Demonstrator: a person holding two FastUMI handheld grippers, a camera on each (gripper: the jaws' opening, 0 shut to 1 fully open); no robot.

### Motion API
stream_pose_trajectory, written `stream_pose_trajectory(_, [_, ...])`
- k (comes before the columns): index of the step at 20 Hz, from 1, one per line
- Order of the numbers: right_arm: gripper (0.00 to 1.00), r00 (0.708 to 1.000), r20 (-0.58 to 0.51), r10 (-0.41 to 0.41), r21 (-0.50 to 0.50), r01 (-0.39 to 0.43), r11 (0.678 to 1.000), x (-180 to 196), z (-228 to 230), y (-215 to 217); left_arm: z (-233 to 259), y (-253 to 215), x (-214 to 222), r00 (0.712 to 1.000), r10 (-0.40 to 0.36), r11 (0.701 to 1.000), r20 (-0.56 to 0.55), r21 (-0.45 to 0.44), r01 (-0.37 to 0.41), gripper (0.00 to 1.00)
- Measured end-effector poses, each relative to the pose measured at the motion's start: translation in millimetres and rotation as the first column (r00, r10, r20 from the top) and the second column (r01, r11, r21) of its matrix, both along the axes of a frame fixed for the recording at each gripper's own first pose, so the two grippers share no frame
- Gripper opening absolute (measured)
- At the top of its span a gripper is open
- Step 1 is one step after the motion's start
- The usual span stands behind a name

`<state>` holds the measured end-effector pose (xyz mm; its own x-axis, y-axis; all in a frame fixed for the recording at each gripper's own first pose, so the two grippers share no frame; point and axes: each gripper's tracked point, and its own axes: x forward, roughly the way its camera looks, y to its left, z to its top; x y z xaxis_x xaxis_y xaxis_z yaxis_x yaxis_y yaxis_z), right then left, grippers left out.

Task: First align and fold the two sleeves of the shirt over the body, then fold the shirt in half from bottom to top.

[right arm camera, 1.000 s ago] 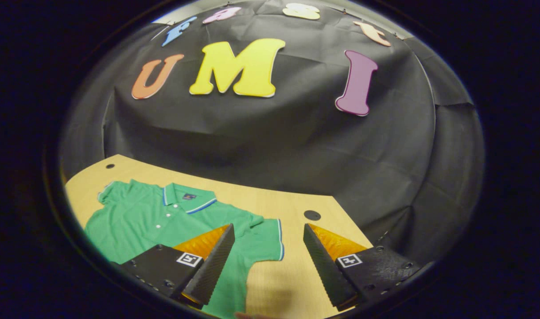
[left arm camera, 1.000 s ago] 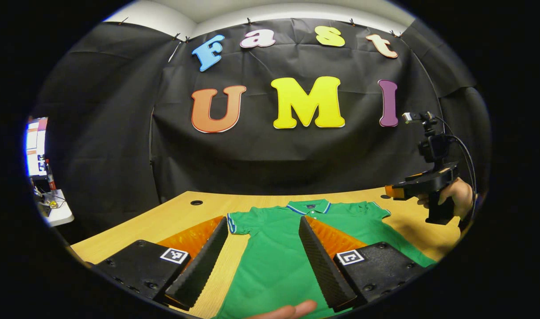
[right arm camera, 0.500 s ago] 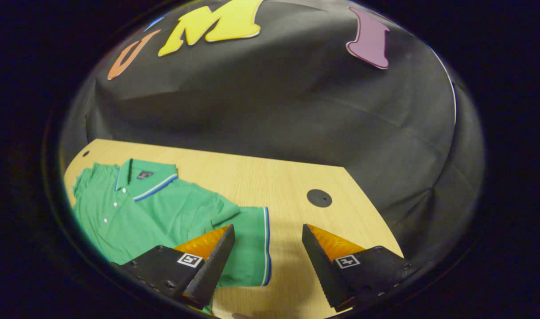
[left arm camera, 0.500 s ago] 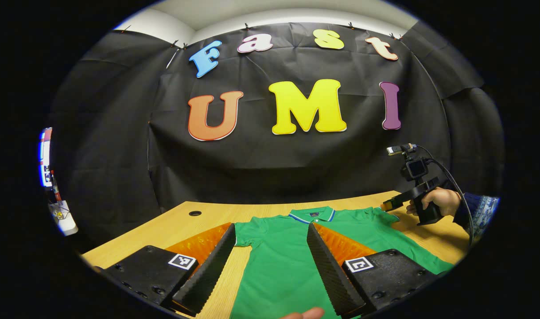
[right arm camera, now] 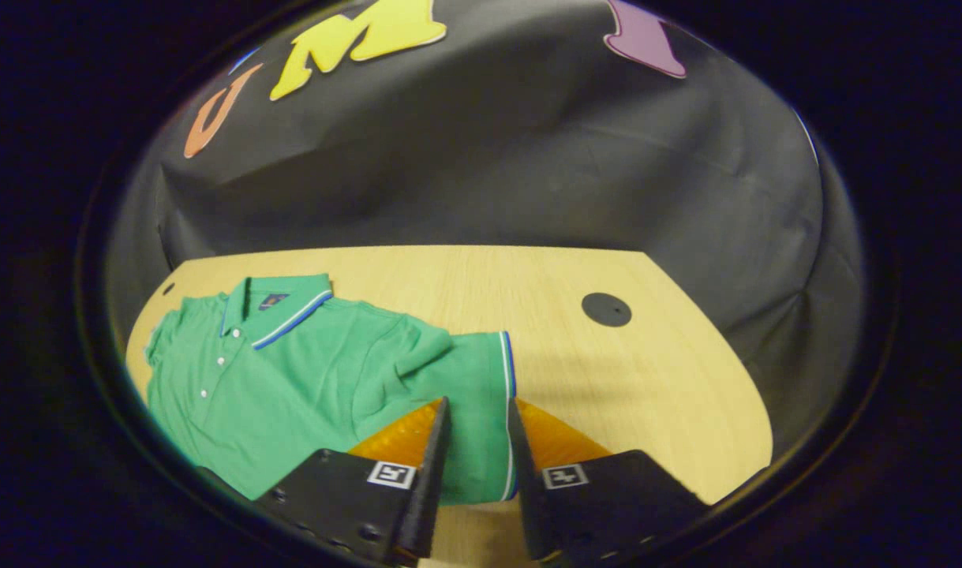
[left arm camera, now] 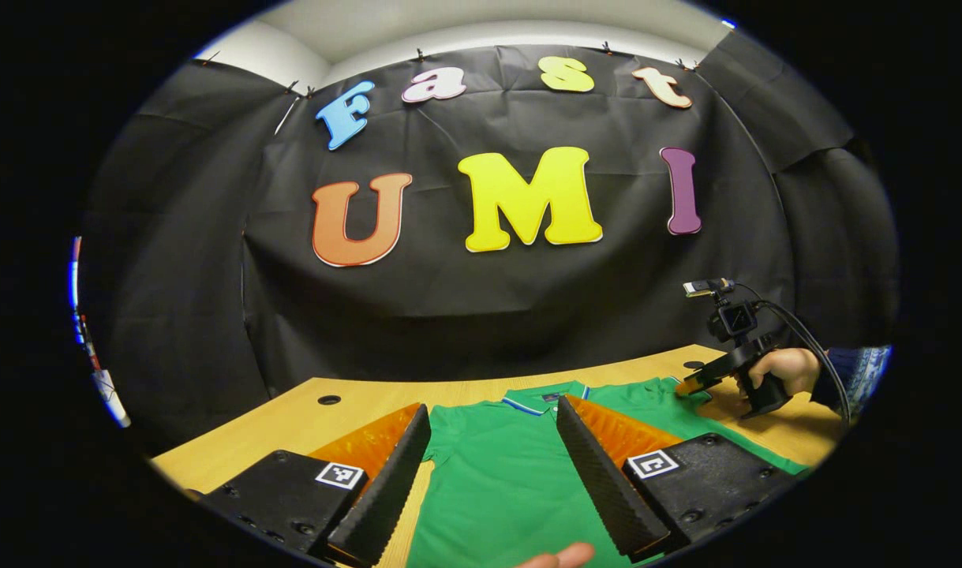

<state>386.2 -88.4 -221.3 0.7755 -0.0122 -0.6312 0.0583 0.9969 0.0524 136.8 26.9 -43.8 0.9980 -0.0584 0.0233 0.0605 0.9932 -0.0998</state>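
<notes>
A green polo shirt (left arm camera: 496,473) lies flat on the wooden table (left arm camera: 354,394), collar toward the wall. My left gripper (left arm camera: 494,408) hovers open over the shirt's left side, its left finger past the shirt's edge. In the right gripper view the shirt (right arm camera: 291,371) spreads to the left, and its right sleeve (right arm camera: 473,371), with a striped cuff, lies between my fingers. My right gripper (right arm camera: 477,404) is low at that cuff, jaws narrowed with a gap still showing. The left gripper view shows the right gripper (left arm camera: 690,386) touching down at the sleeve, held by a hand (left arm camera: 780,367).
Round cable holes sit in the table at its far left (left arm camera: 329,400) and right (right arm camera: 607,309). Bare wood (right arm camera: 607,379) stretches right of the sleeve. A fingertip (left arm camera: 559,558) shows at the bottom of the left gripper view.
My right gripper has dropped toward the right sleeve and its jaws have narrowed around the cuff. My left gripper has shifted slightly lower and right, staying open.
</notes>
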Motion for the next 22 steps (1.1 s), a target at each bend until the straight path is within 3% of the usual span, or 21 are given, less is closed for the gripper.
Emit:
stream_pose_trajectory(2, [0.21, 1.000, 0.021, 0.009, 0.022, -0.009, 1.000, 3, -1, 2, -6, 8, 3, 1.000, 0.016, 1.000, -0.015, 0.002, -0.016, 1.00])
stream_pose_trajectory(6, [0.01, 0.998, 0.041, 0.043, -0.016, -0.042, 0.999, 2, 3, 4, -13, 12, 7, 0.999, 0.014, 1.000, -0.032, -0.003, -0.014, 1.00])
stream_pose_trajectory(12, [0.00, 0.990, 0.098, 0.101, -0.133, -0.087, 0.987, 3, 38, 22, -29, 21, 15, 0.996, 0.032, 0.999, -0.077, -0.002, -0.032, 1.00])
stream_pose_trajectory(19, [0.00, 0.971, 0.126, 0.201, -0.297, -0.156, 0.942, 0, 69, 76, -42, 28, 22, 0.993, 0.039, 0.999, -0.111, -0.007, -0.041, 1.00])
stream_pose_trajectory(22, [0.00, 0.972, 0.106, 0.211, -0.243, -0.181, 0.953, -9, 73, 115, -53, 29, 25, 0.990, 0.037, 0.999, -0.139, -0.024, -0.041, 1.00])
